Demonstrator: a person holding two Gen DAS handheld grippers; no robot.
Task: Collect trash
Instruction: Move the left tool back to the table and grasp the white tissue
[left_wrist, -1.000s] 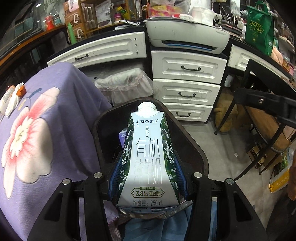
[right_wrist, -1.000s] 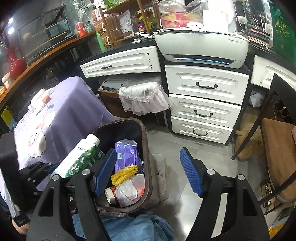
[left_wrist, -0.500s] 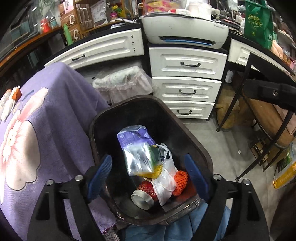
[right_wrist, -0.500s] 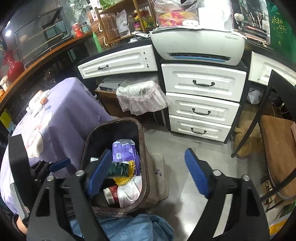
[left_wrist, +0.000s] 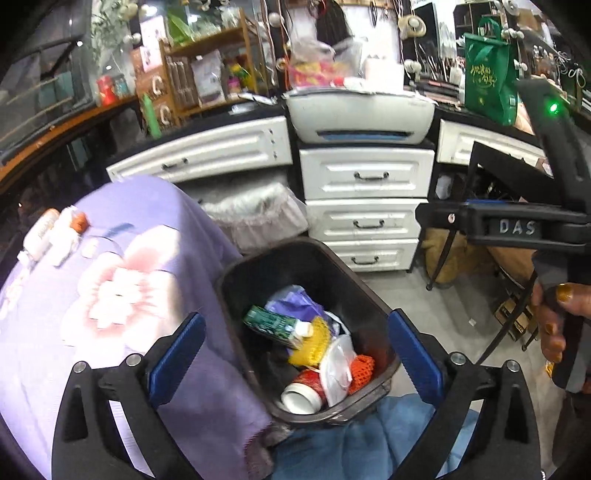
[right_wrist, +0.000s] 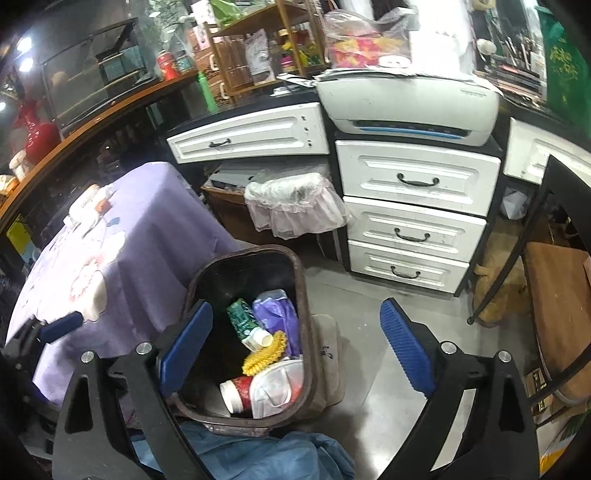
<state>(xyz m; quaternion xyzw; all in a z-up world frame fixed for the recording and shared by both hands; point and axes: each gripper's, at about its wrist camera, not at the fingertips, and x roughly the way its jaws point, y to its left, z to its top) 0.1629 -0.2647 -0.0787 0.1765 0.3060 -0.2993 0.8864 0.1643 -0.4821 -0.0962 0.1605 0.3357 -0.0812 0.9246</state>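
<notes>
Our left gripper (left_wrist: 295, 354) and right gripper (right_wrist: 295, 347) are gaping wide, just opened further, gripping nothing. We are seeing the milk carton (left_wrist: 275, 325) lying in the trash bin (left_wrist: 236, 273), partly burying a red can (left_wrist: 306, 387).

Tablecloth (left_wrist: 122, 295) flower blurred (bottles (left_wrist: 48, 232) too small to read).

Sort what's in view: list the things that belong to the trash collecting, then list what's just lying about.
Belongs to the job:
- trash bin
- milk carton in the bin
- red cup
- purple bag
- yellow net

Just lying about:
- printer
- white drawers
- purple tablecloth
- green bag
</notes>
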